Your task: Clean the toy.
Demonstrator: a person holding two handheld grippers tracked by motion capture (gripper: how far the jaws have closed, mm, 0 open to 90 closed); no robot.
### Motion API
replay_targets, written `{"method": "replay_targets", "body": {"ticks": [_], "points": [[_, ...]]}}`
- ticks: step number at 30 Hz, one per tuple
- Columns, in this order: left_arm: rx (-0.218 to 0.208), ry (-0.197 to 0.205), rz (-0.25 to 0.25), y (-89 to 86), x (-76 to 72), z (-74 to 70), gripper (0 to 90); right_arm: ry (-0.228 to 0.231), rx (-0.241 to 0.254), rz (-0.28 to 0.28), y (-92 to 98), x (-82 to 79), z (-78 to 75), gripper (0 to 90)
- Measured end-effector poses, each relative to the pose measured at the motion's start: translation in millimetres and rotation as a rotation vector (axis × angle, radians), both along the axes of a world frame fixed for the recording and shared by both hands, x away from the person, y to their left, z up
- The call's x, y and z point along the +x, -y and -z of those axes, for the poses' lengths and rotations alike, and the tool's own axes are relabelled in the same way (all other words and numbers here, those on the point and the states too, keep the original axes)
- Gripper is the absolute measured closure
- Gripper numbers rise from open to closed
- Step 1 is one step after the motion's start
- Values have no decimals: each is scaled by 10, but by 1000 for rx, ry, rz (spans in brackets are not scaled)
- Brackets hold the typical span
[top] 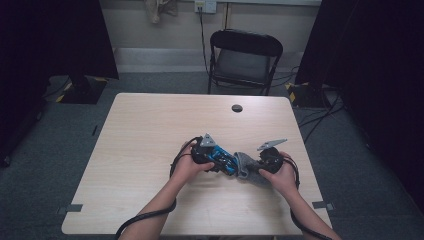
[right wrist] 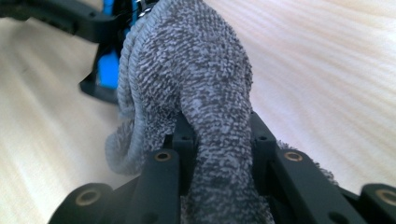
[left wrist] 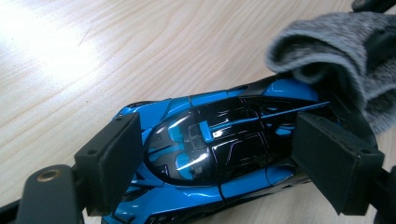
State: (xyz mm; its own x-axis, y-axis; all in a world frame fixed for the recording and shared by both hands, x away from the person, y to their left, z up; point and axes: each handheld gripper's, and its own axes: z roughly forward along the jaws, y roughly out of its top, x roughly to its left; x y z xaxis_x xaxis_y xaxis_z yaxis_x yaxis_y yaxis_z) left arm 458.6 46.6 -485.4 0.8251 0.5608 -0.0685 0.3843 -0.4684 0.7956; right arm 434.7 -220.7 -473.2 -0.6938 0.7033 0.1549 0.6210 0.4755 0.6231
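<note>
A blue and black toy car (left wrist: 219,154) sits between the two black pads of my left gripper (left wrist: 233,163), which is shut on its sides; the car (top: 222,159) lies on the table's near middle. A grey terry cloth (right wrist: 187,79) is pinched between the jaws of my right gripper (right wrist: 219,140) and bunches forward against the car's far end (right wrist: 108,65). In the left gripper view the cloth (left wrist: 336,51) drapes over the car's nose at upper right. From above, the left gripper (top: 212,152) and right gripper (top: 260,162) face each other with the cloth (top: 246,167) between them.
The light wooden table (top: 150,130) has a round cable hole (top: 237,108) near its far edge. A black folding chair (top: 244,60) stands behind the table. Dark curtains hang on both sides. Cables trail from both grippers off the near edge.
</note>
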Motion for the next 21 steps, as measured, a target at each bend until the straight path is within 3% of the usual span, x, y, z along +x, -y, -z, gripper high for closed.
{"method": "replay_targets", "body": {"ticks": [12, 16, 21], "points": [[-5, 4, 1, -9, 0, 5, 166, 21, -42, 82, 23, 160, -64, 717], [-4, 7, 1, -12, -1, 7, 167, 30, -41, 118, 94, 173, -119, 716], [-3, 6, 2, -11, 0, 5, 167, 44, -1, 151, 183, 191, -174, 712]]}}
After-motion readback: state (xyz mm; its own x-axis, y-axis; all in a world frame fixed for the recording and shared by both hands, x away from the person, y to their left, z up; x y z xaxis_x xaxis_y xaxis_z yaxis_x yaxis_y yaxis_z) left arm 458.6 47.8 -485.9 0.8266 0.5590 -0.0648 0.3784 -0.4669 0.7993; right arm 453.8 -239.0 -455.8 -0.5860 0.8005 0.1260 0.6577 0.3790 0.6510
